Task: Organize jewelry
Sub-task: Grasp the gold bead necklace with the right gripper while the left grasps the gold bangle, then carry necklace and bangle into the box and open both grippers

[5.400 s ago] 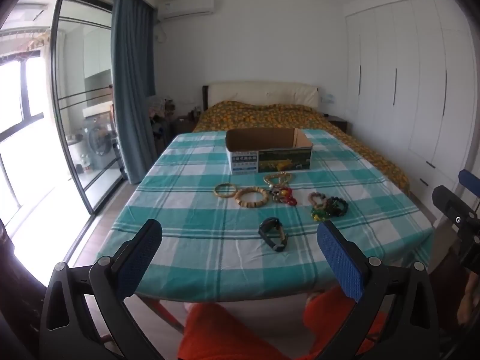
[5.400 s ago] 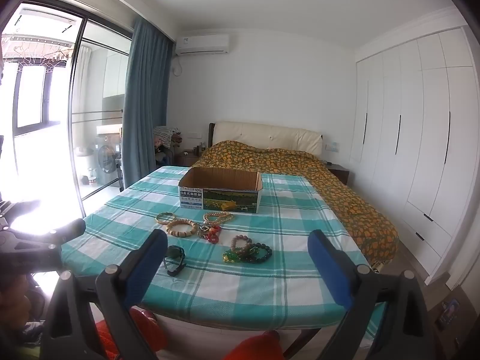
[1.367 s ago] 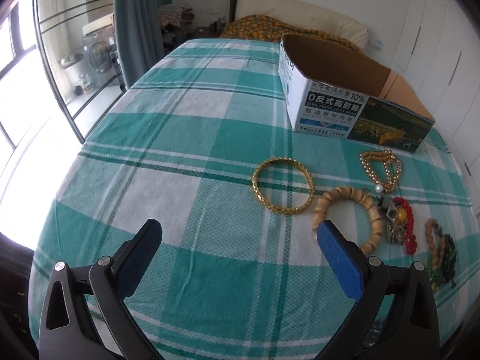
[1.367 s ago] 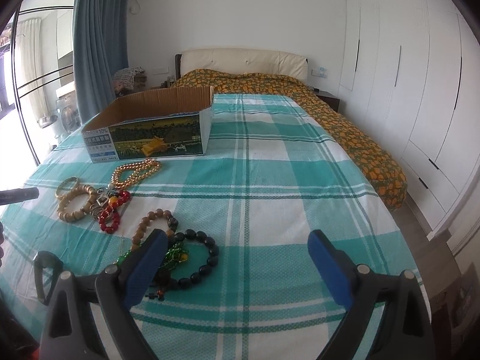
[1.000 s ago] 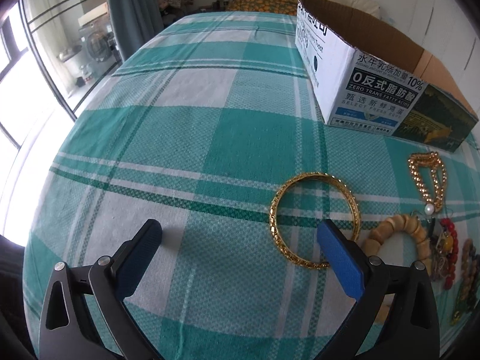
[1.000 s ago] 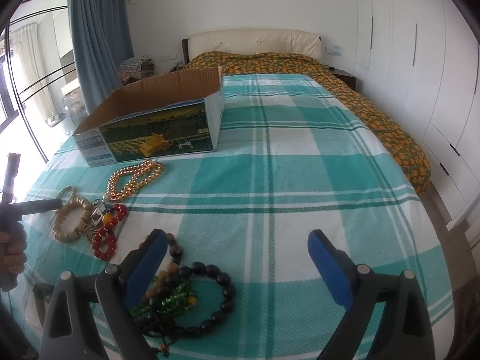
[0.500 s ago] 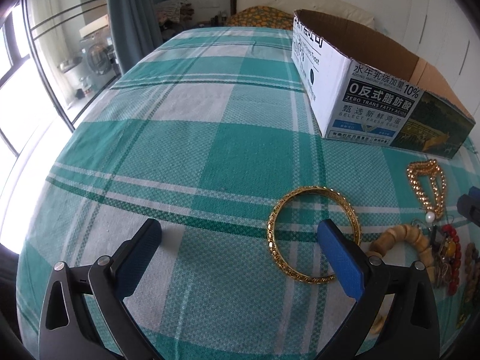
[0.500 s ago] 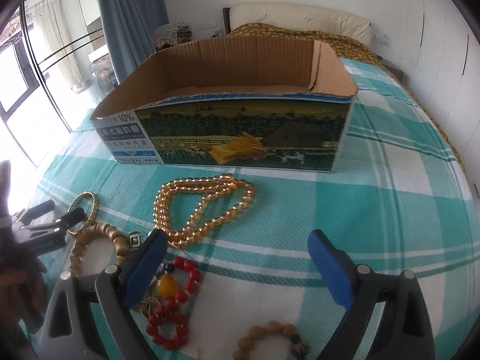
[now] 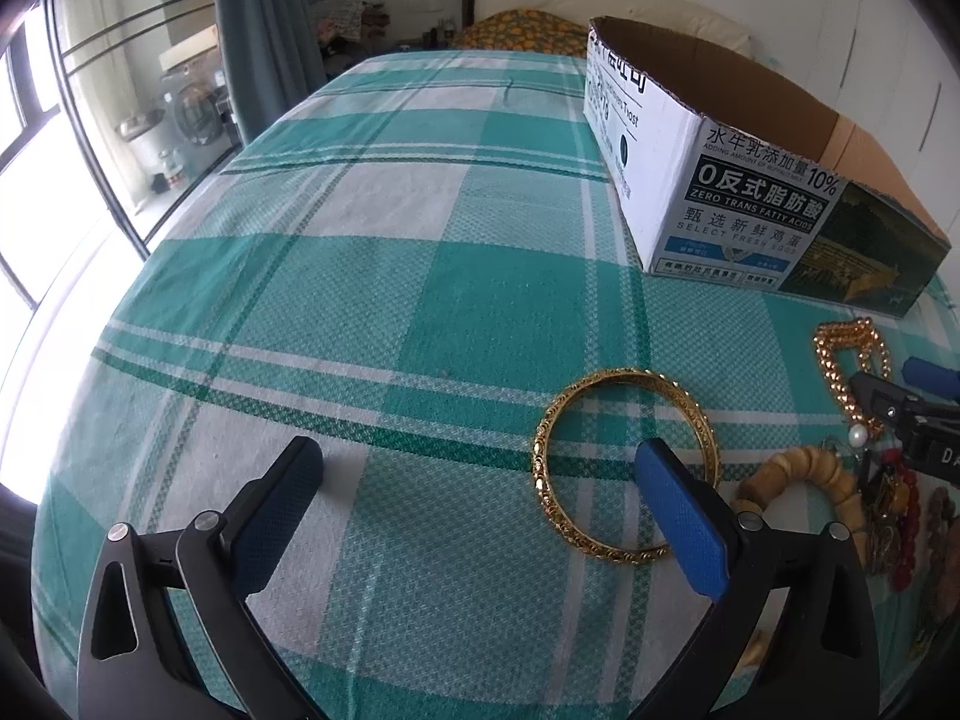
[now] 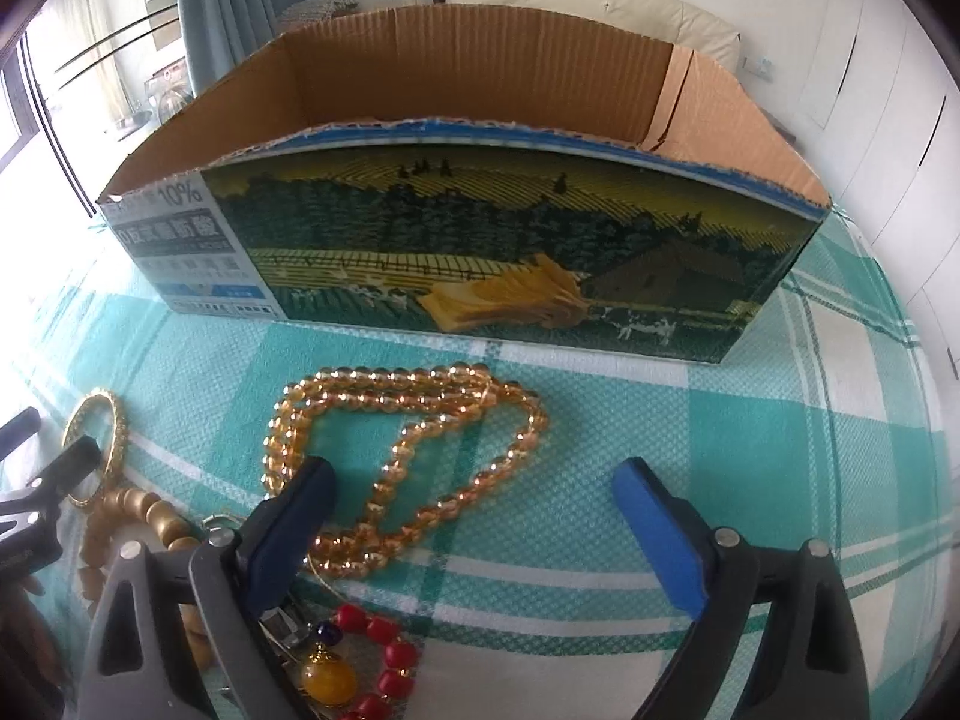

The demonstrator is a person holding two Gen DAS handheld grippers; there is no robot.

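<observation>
A gold bangle (image 9: 624,462) lies flat on the green checked tablecloth (image 9: 372,276). My left gripper (image 9: 480,462) is open just above the cloth, its right blue finger (image 9: 678,516) over the bangle's near side. A string of amber beads (image 10: 408,450) lies folded in front of an open cardboard box (image 10: 480,276). My right gripper (image 10: 474,480) is open low over the beads, the left finger (image 10: 294,516) at their left edge. The box (image 9: 738,192) looks empty as far as its inside shows.
A wooden bead bracelet (image 10: 138,522) and a red bead bracelet with a yellow stone (image 10: 366,672) lie by my right gripper's left finger. The bangle (image 10: 102,444) shows at far left, beside the other gripper (image 10: 36,498). A bed and white wardrobes stand behind the table.
Both grippers have come down from a view of the whole table. The left has closed in on the gold bangle, the right has moved forward over the amber beads toward the box.
</observation>
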